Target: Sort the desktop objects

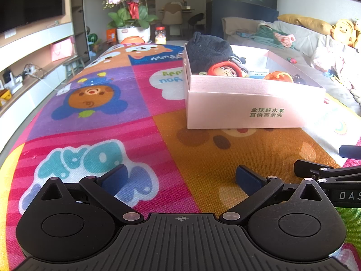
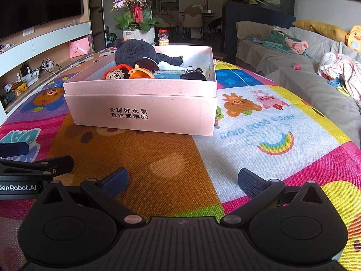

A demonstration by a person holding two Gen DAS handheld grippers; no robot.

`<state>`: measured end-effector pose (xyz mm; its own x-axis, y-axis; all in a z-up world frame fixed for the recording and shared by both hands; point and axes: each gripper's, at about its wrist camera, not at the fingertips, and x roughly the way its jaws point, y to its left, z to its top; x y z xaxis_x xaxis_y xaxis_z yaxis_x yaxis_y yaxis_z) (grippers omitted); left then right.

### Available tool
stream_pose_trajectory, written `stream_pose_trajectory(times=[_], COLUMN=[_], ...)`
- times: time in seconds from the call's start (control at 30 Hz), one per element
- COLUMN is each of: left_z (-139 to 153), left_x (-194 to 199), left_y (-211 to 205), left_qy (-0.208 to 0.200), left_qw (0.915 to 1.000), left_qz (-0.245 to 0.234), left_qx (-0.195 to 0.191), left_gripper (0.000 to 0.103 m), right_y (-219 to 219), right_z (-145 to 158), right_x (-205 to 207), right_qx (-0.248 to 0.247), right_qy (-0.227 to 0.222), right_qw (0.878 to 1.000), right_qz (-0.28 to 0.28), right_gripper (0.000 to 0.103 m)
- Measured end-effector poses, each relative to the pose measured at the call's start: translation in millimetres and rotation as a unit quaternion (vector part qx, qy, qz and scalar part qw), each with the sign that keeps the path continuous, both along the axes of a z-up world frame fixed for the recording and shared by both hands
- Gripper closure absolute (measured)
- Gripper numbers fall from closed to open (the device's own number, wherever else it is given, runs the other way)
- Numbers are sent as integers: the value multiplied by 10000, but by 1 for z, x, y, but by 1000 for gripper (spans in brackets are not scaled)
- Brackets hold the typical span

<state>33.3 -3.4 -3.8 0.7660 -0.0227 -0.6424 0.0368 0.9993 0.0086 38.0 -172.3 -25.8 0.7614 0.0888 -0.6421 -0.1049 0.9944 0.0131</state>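
A pink cardboard box (image 1: 243, 110) (image 2: 144, 113) stands on the colourful cartoon mat (image 1: 90, 103) (image 2: 270, 122). Inside lie a dark plush toy (image 1: 207, 49) (image 2: 135, 52), a red-haired doll head (image 1: 224, 68) (image 2: 116, 73), an orange toy (image 1: 278, 76) (image 2: 140, 73), a blue pack (image 2: 168, 74) and small black items (image 2: 196, 75). My left gripper (image 1: 182, 176) hovers open over the mat, short of the box. My right gripper (image 2: 182, 179) is open too, just in front of the box. Nothing sits between either pair of fingers. Each gripper shows at the other view's edge.
A potted orchid (image 1: 132, 11) (image 2: 137, 11) and a jar (image 1: 160, 35) (image 2: 163, 36) stand past the mat's far end. A sofa (image 1: 304, 45) (image 2: 293, 67) with clothes and plush toys runs along the right. A TV unit (image 1: 27, 52) (image 2: 33, 52) lines the left.
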Motion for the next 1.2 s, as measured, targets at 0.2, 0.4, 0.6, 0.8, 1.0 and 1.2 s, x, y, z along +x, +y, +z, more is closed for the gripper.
stream_pose_trajectory(times=[0.2, 0.4, 0.6, 0.8, 1.0, 1.2], left_z=[0, 0, -1, 1, 6, 4], left_x=[0, 0, 0, 1, 0, -4], left_y=[0, 0, -3, 2, 6, 6], left_qy=[0, 5, -4, 30, 334, 278], left_qw=[10000, 10000, 10000, 10000, 9992, 9994], left_qz=[2, 0, -1, -59, -230, -210], left_qx=[2, -17, 59, -2, -2, -46], left_gripper=[0, 0, 0, 0, 0, 0], right_y=[0, 0, 0, -1, -2, -1], right_z=[0, 0, 0, 0, 0, 0], right_x=[0, 0, 0, 0, 0, 0], right_qx=[0, -2, 8, -11, 4, -2], right_qy=[0, 0, 1, -1, 0, -1], right_qw=[10000, 10000, 10000, 10000, 10000, 10000], right_qz=[0, 0, 0, 1, 0, 1], right_gripper=[0, 0, 0, 0, 0, 0])
